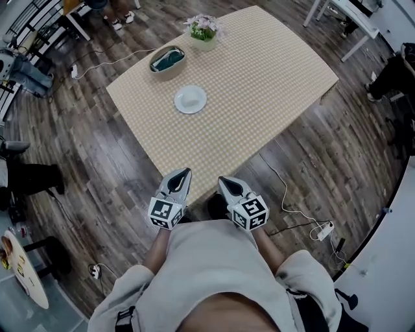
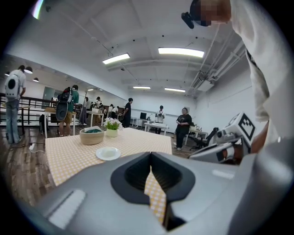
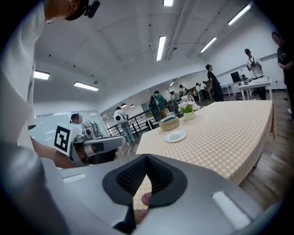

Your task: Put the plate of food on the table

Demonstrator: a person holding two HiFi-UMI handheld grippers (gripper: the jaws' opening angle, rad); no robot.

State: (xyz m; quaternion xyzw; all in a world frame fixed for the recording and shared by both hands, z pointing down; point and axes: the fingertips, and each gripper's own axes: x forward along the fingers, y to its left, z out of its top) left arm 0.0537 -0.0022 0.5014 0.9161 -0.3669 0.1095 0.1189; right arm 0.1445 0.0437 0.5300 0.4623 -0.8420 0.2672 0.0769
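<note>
A white plate point(image 1: 190, 99) lies on the yellow checked table point(image 1: 259, 84), left of its middle; it also shows small in the left gripper view point(image 2: 108, 153) and the right gripper view point(image 3: 176, 136). Nothing on the plate can be made out. Behind it stands a tan bowl point(image 1: 166, 59) holding something green. My left gripper point(image 1: 184, 173) and right gripper point(image 1: 222, 181) hover side by side at the table's near corner, well short of the plate. Both are shut and hold nothing, and in their own views the left jaws point(image 2: 150, 157) and right jaws point(image 3: 146, 159) meet.
A pot of flowers point(image 1: 203, 29) sits at the table's far edge. On the wooden floor a cable runs to a power strip point(image 1: 322, 230) at my right. Several people stand around other white tables point(image 1: 347, 16) in the background. A black railing point(image 1: 29, 26) lines the left side.
</note>
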